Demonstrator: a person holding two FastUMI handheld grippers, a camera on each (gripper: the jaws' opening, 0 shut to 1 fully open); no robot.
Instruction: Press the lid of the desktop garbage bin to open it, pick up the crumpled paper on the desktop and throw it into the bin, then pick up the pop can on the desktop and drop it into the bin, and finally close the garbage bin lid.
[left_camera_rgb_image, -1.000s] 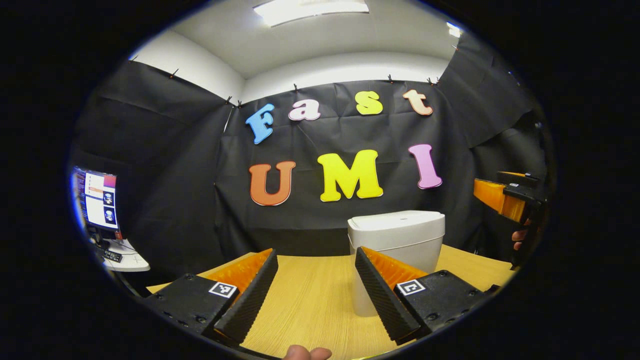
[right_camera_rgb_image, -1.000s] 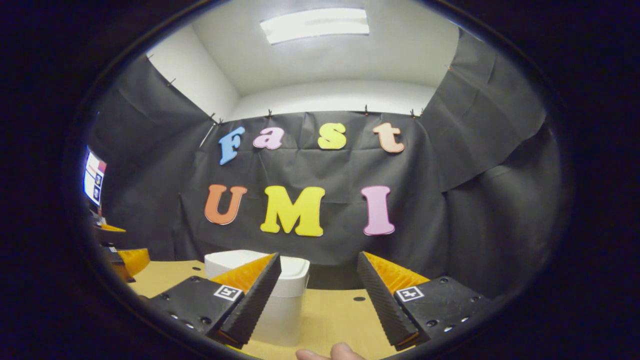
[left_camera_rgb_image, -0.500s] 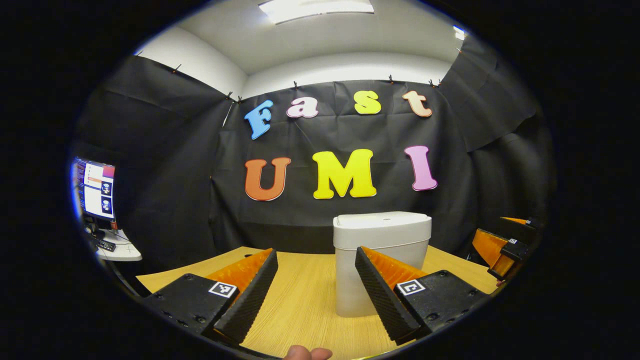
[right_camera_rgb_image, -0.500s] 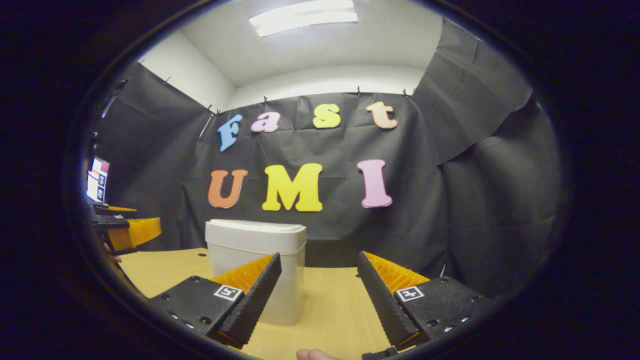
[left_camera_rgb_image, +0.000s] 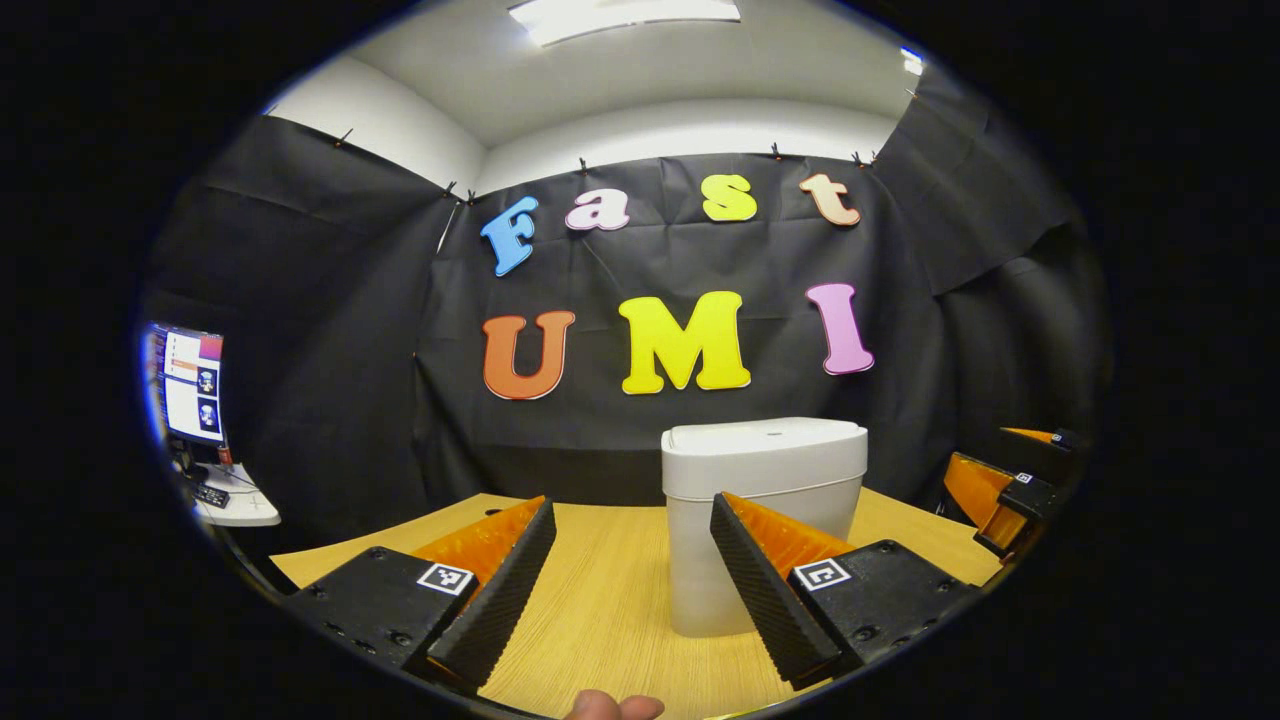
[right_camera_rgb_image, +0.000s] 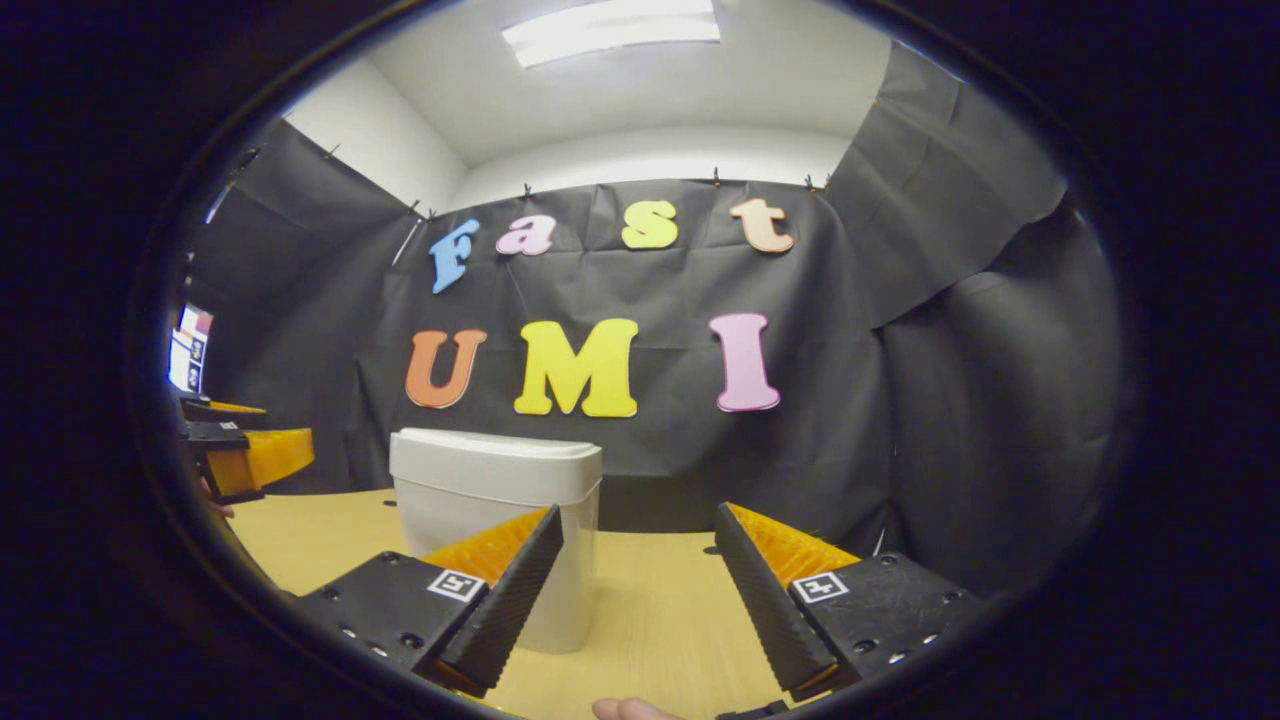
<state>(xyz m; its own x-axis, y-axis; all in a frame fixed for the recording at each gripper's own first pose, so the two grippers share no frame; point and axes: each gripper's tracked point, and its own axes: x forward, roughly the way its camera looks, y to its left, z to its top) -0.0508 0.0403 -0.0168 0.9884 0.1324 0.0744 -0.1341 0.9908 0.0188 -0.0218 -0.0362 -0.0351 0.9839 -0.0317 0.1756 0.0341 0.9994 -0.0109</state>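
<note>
A white desktop bin (left_camera_rgb_image: 765, 470) stands upright on the wooden table (left_camera_rgb_image: 610, 600), its lid down flat. My left gripper (left_camera_rgb_image: 630, 510) is open just in front of it, nothing between its fingers, and the bin sits behind the right finger. In the right gripper view the same bin (right_camera_rgb_image: 495, 480) rises behind the left finger of my right gripper (right_camera_rgb_image: 637, 515), which is open and holds nothing. The right gripper (left_camera_rgb_image: 1005, 485) also shows at the far right of the left gripper view, and the left gripper (right_camera_rgb_image: 245, 455) at the far left of the right gripper view.
Black cloth walls close the booth behind and to both sides of the table (right_camera_rgb_image: 660, 610). Beyond the table's left edge a lit monitor (left_camera_rgb_image: 190, 385) stands on a small white desk (left_camera_rgb_image: 240, 508). A thumb tip (left_camera_rgb_image: 610, 707) shows at the bottom.
The right gripper has come down, so the bin stands taller in its view. In the left gripper view the bin has slid a little left and the other gripper has sunk lower.
</note>
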